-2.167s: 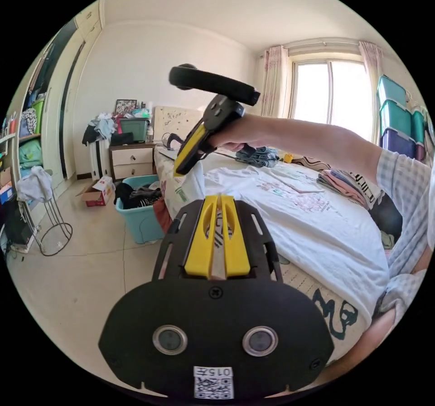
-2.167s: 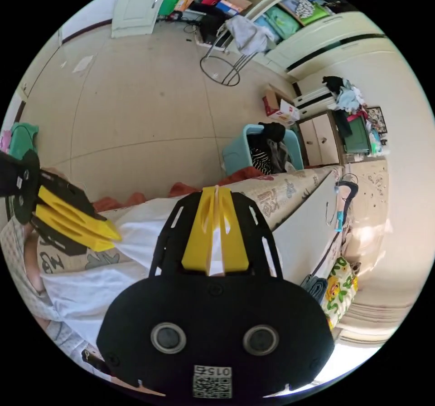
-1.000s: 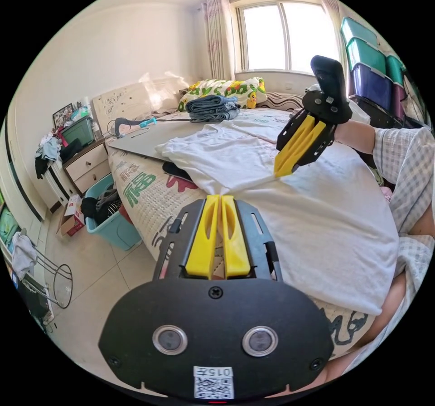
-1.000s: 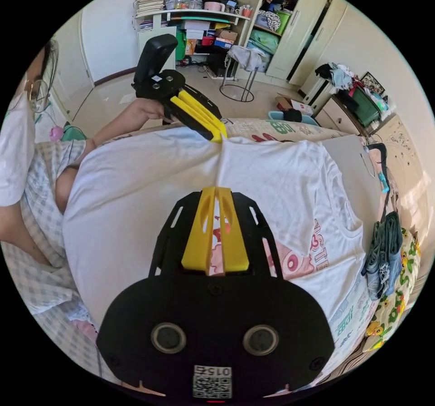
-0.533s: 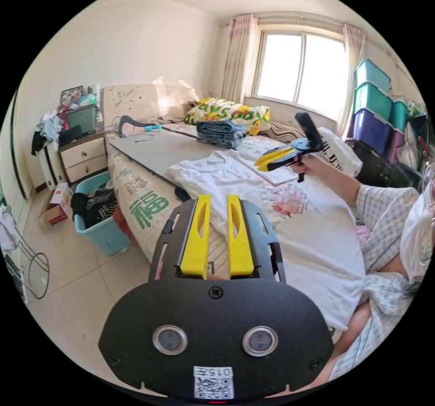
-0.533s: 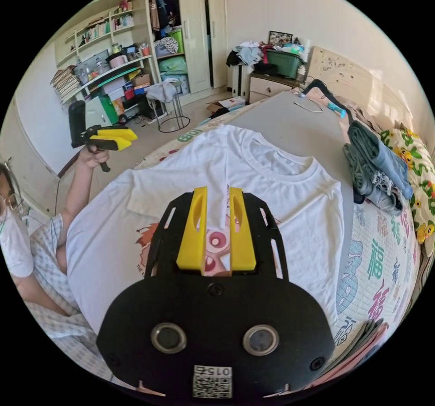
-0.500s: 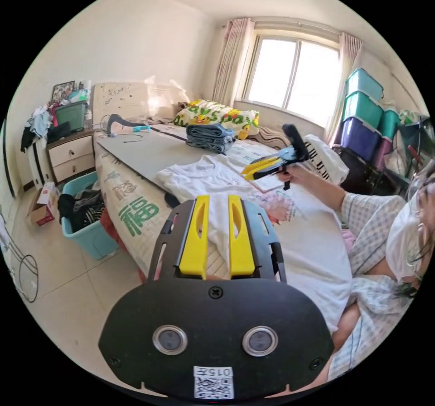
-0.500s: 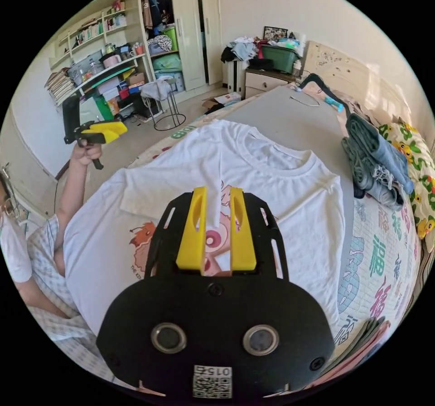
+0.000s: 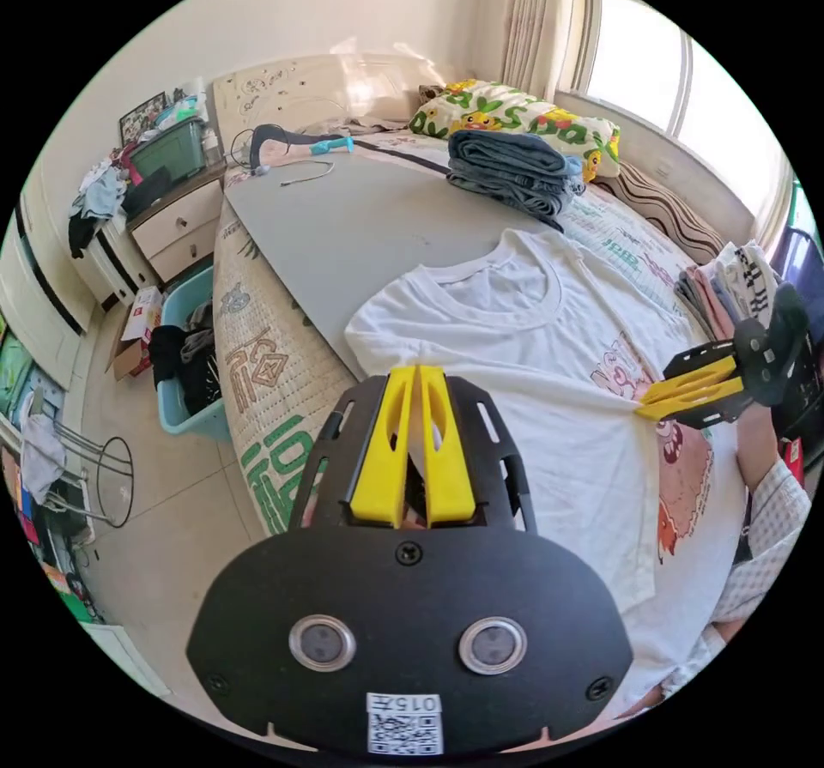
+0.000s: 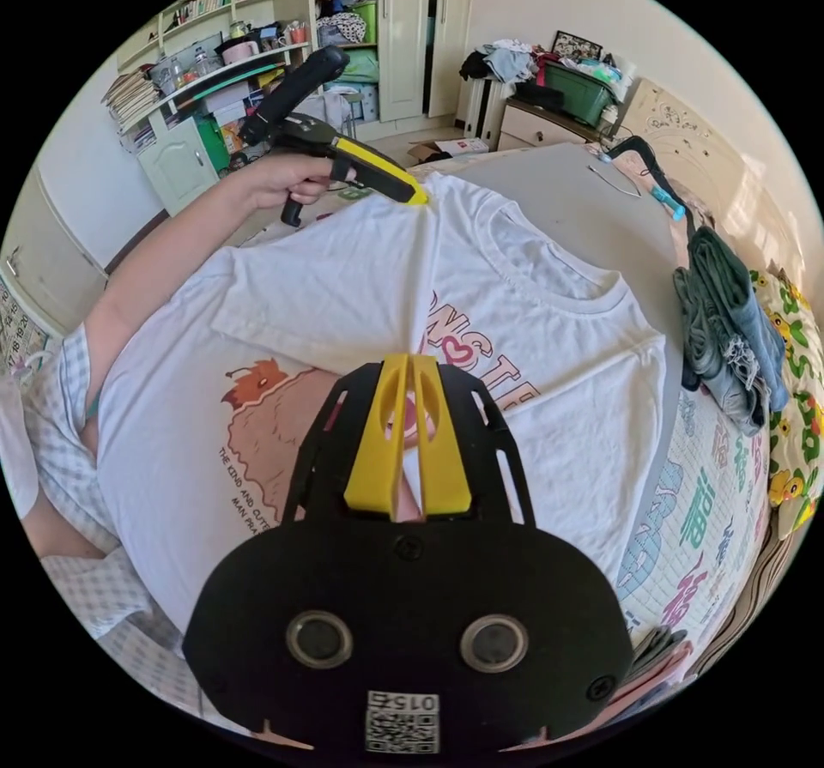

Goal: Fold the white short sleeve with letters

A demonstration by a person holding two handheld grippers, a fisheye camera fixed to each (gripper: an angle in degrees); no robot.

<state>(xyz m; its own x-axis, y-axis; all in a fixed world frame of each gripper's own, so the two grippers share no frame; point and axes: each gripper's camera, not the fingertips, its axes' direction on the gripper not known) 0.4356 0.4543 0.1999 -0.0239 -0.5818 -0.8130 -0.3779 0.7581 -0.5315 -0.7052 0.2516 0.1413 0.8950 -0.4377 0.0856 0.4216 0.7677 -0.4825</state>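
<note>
White T-shirt (image 10: 532,408) flat, collar toward grey board (image 9: 360,227)

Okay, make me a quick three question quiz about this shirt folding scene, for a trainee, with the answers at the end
1. True or false: the white T-shirt lies printed side up on the bed.
2. What are the left gripper and the right gripper closed on?
   A. the folded jeans
   B. the white T-shirt
   C. nothing
3. Fill in: beside the bed, on the floor, stands a blue ____ of clothes.

Key
1. True; its cartoon print and letters face up.
2. B; each pinches a raised fold of the shirt.
3. Bin.
</note>
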